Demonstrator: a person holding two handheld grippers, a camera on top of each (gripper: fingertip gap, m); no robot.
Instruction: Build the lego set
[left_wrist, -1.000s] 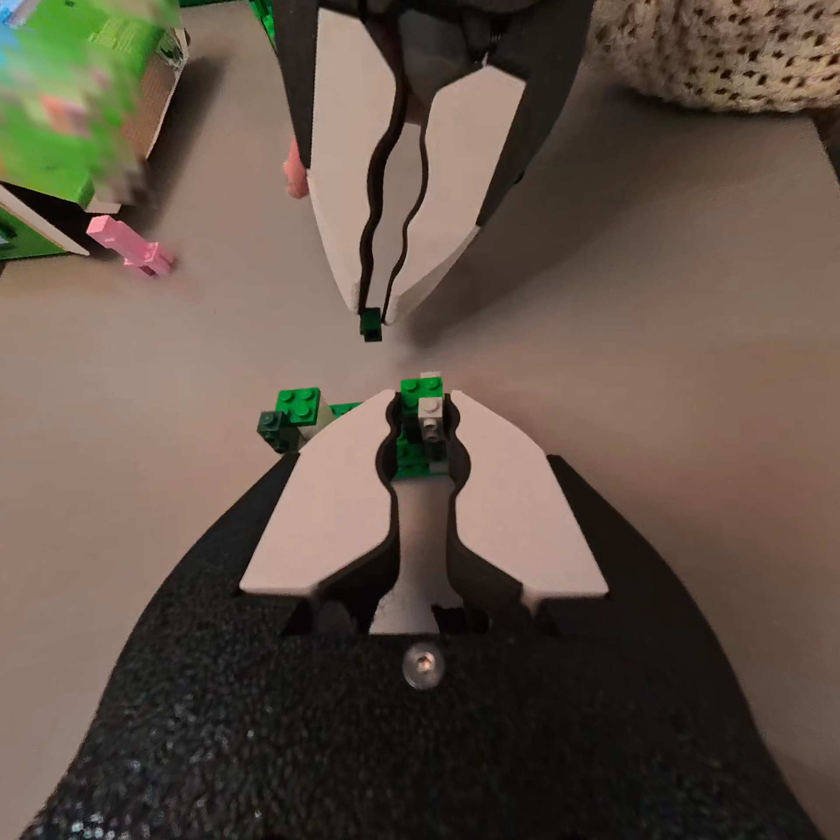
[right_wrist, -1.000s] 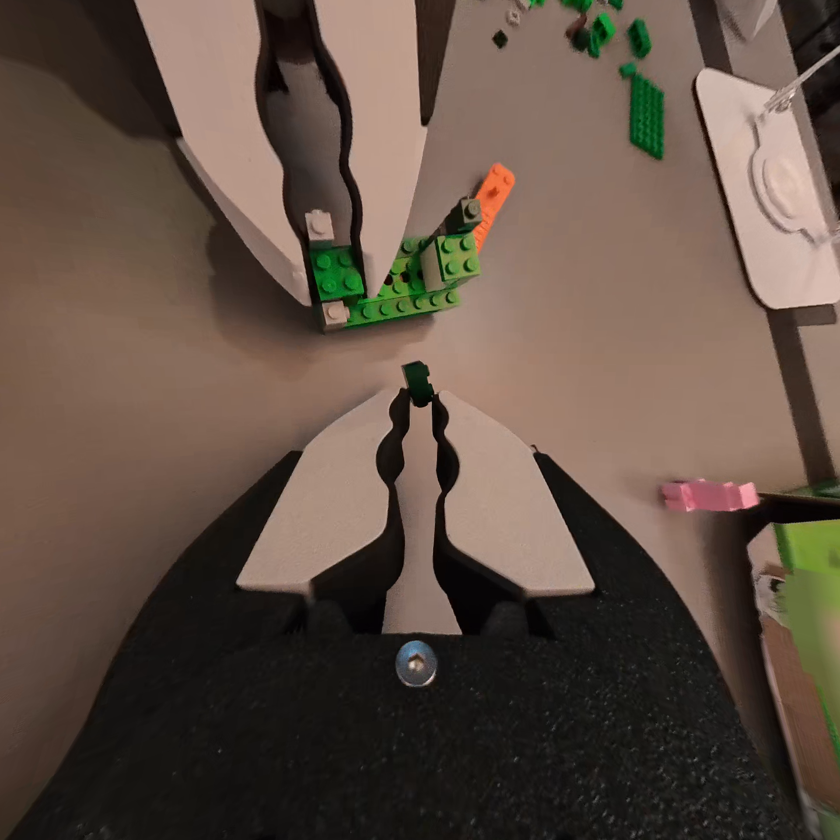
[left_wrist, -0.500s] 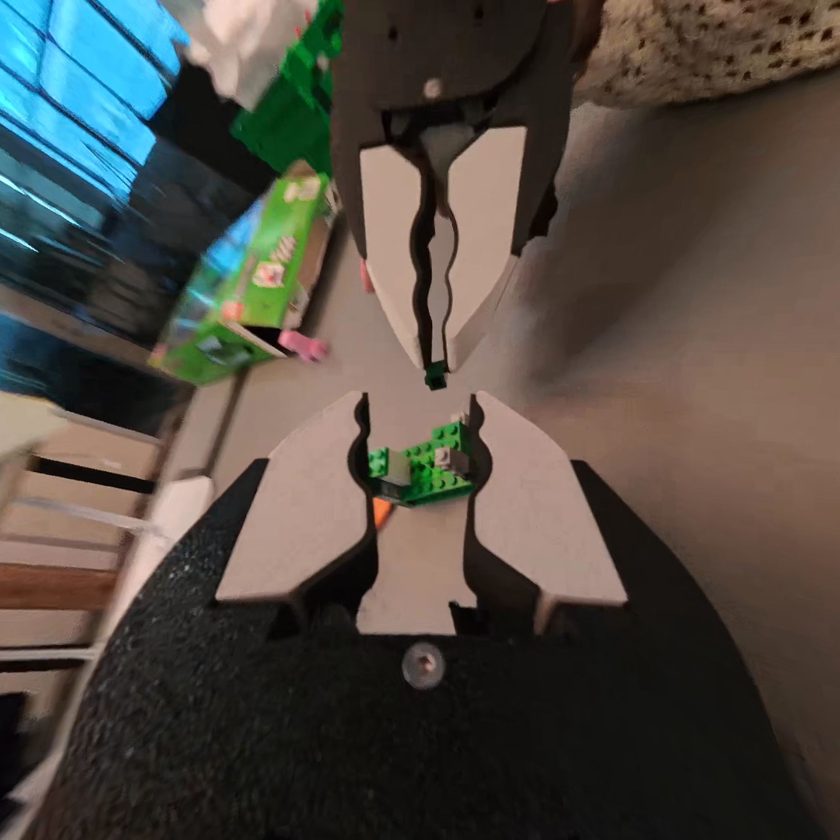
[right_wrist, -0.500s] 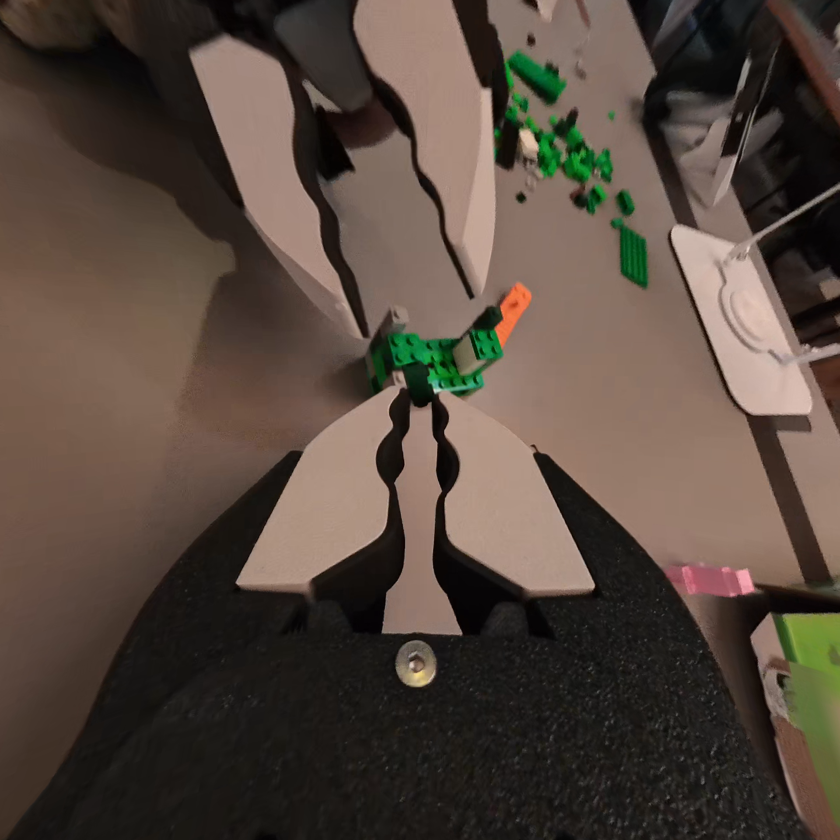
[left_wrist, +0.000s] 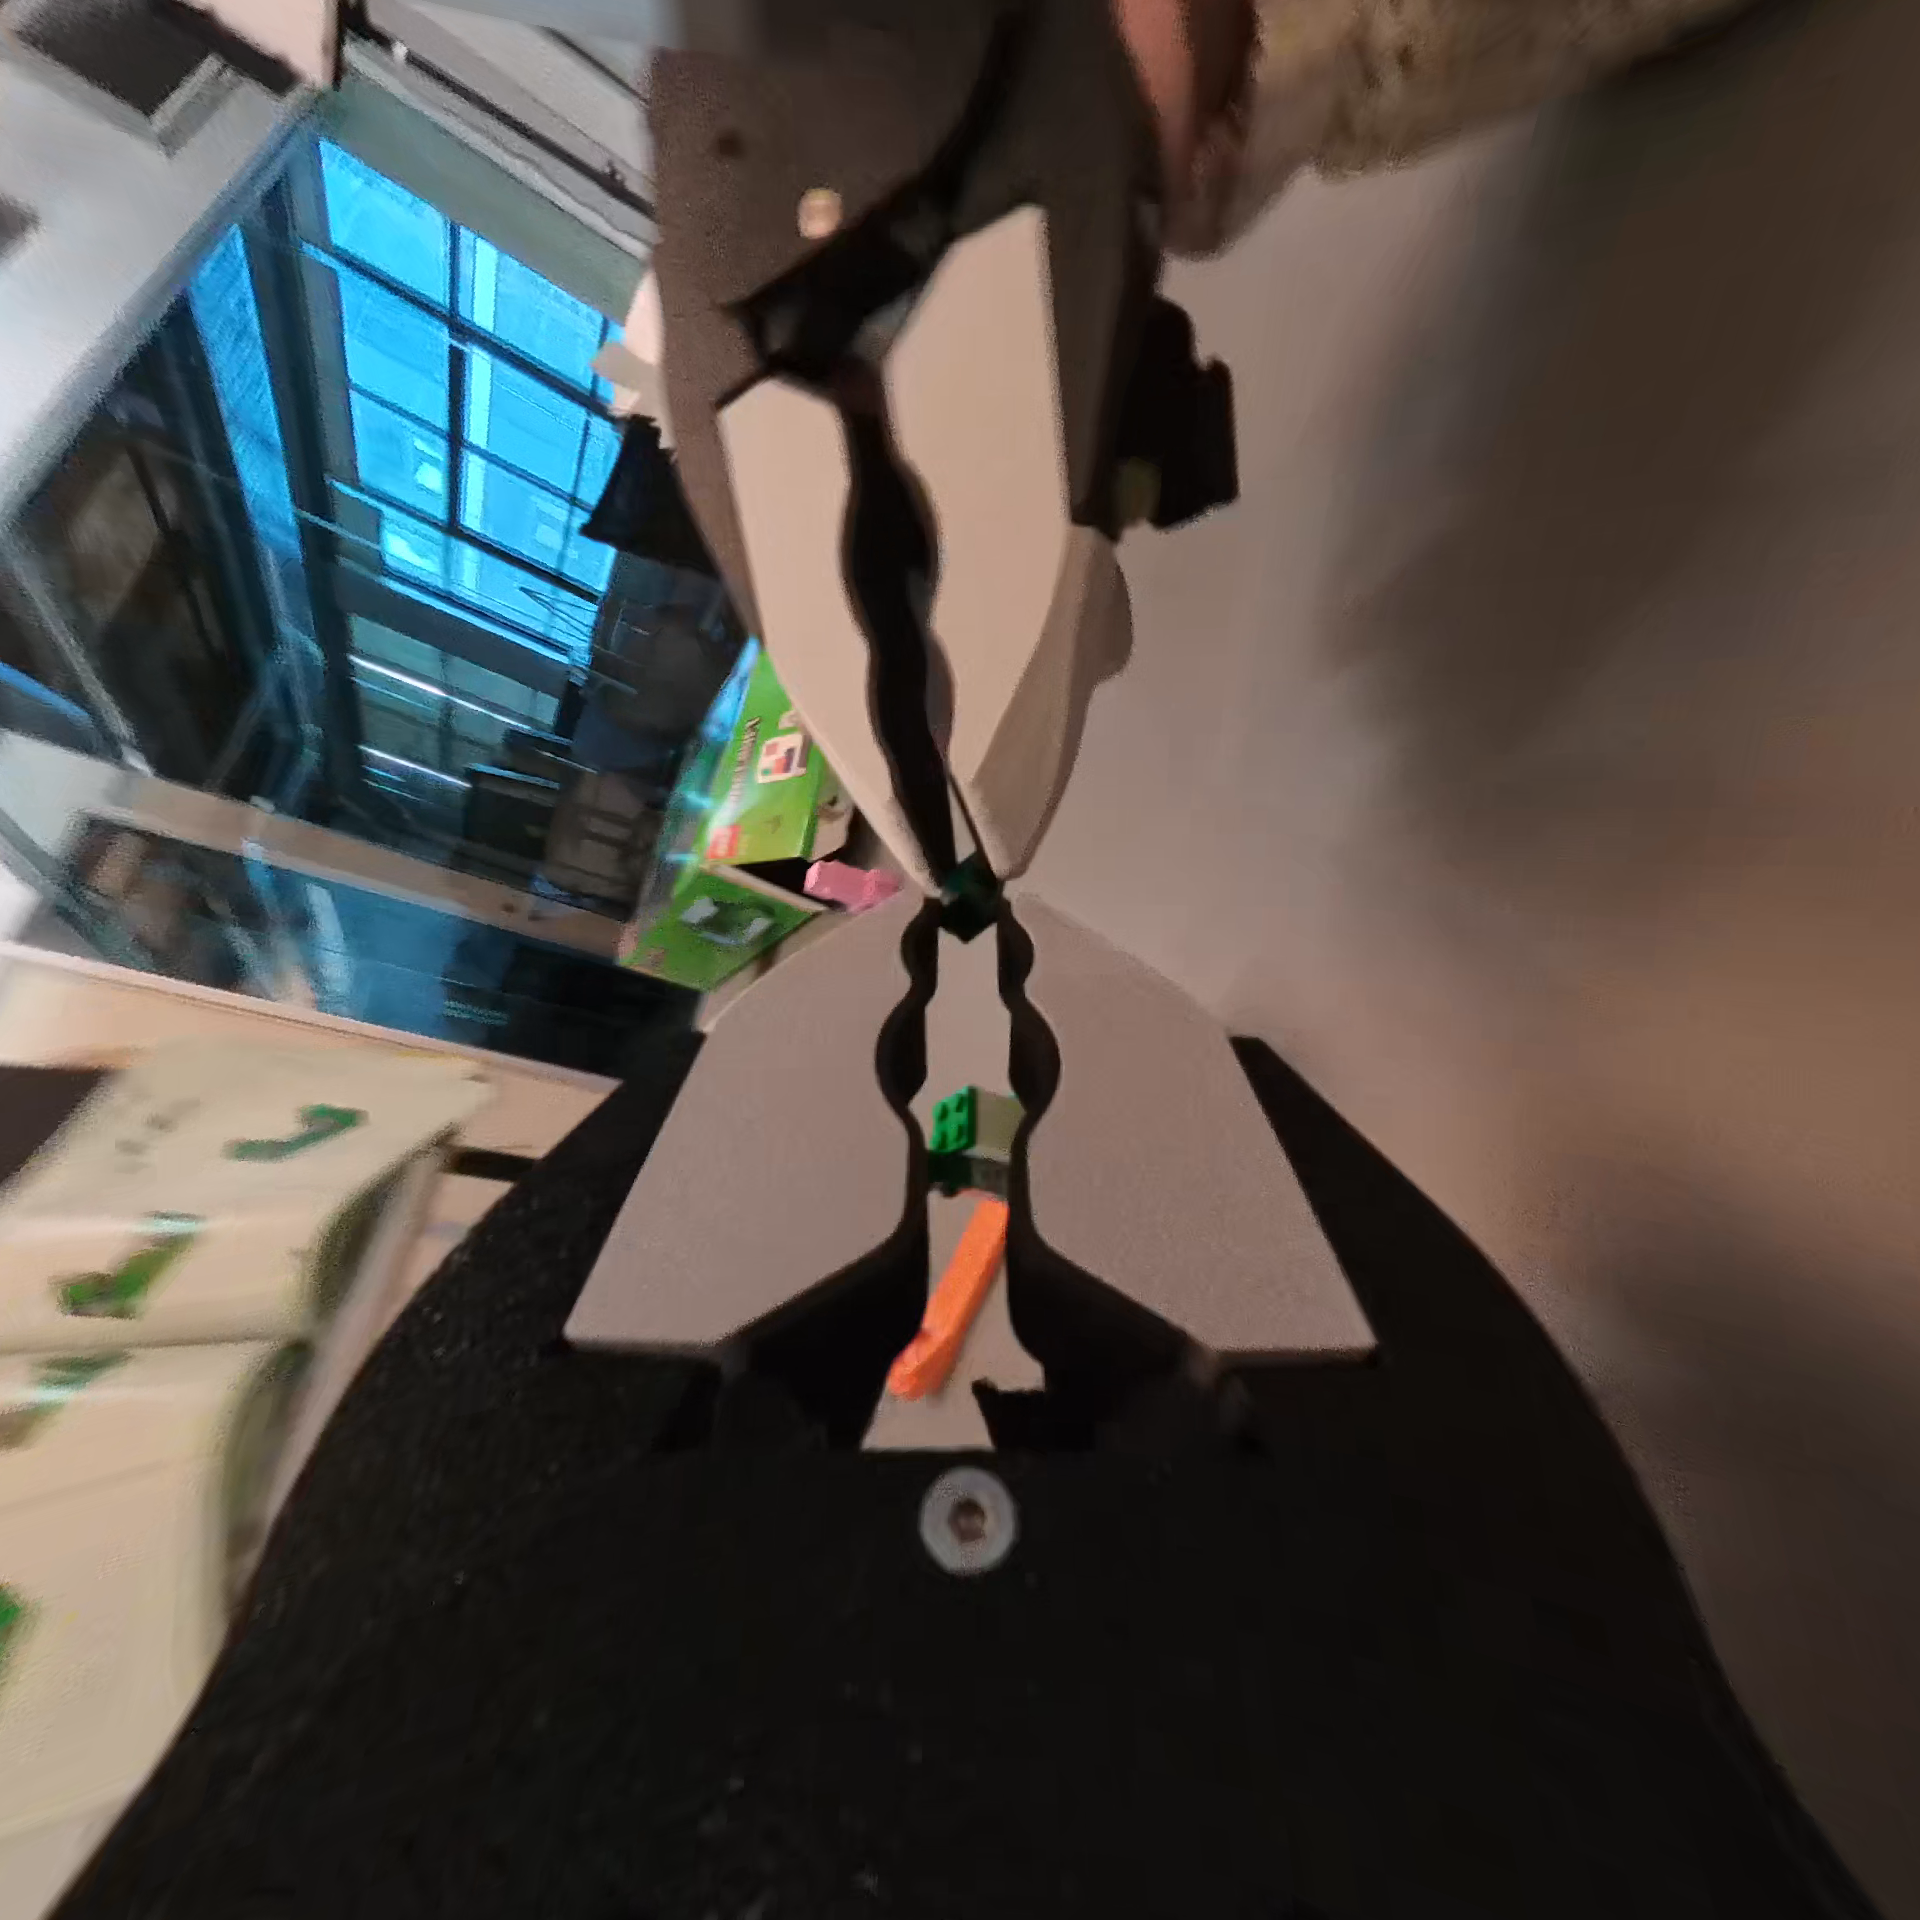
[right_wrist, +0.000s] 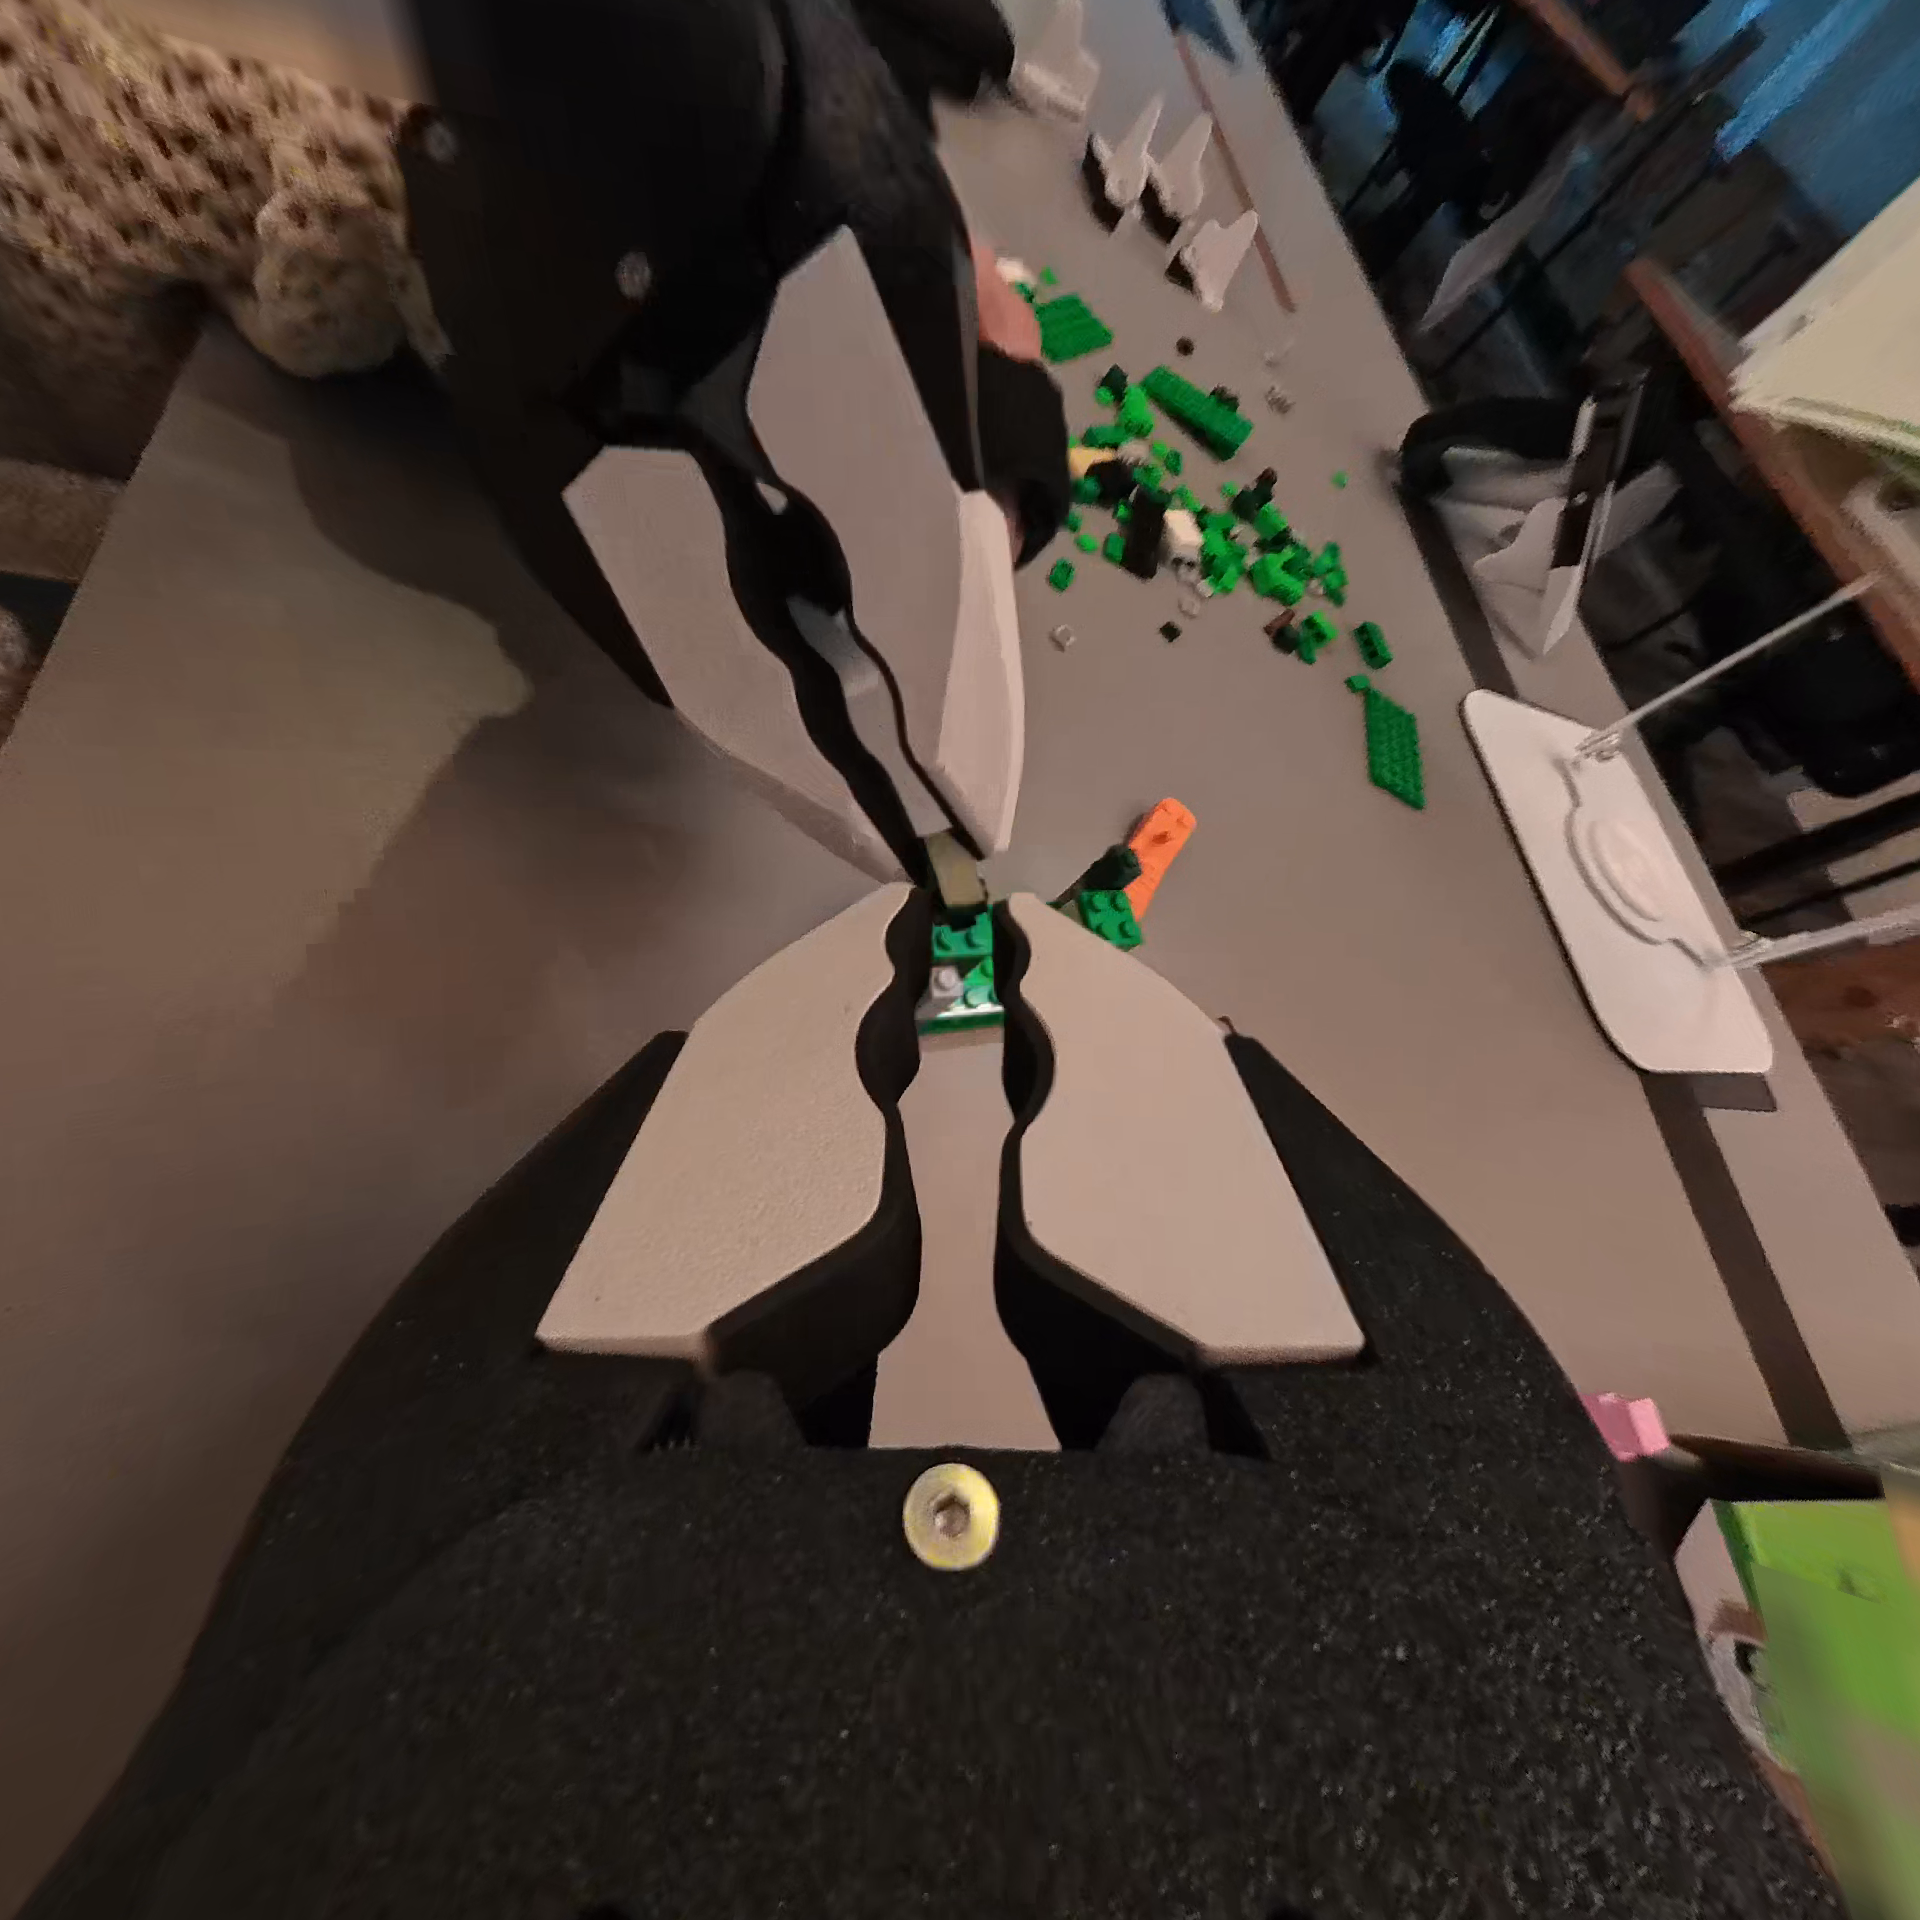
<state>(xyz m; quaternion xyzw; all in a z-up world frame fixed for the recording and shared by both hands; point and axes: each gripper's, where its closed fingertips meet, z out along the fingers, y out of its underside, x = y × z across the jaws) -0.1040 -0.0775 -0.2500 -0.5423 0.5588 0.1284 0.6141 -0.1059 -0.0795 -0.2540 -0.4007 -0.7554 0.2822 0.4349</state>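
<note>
Two hand-held grippers meet tip to tip above a grey table, mid-build on a small green Lego model. The left gripper comes in from above with its jaws nearly closed, pinching a pale brick at the top of the model. The right gripper has its jaws clenched on a tiny dark green brick, pressed right against the model's upper edge; whether the brick is seated cannot be told. The model sits on the table beneath both tips, with an orange brick separator lying against its far side. Farther back, loose green Lego pieces lie scattered beside a green flat plate. A white stand base rests near the table's edge, and a pink piece lies beside the green Lego box.
</note>
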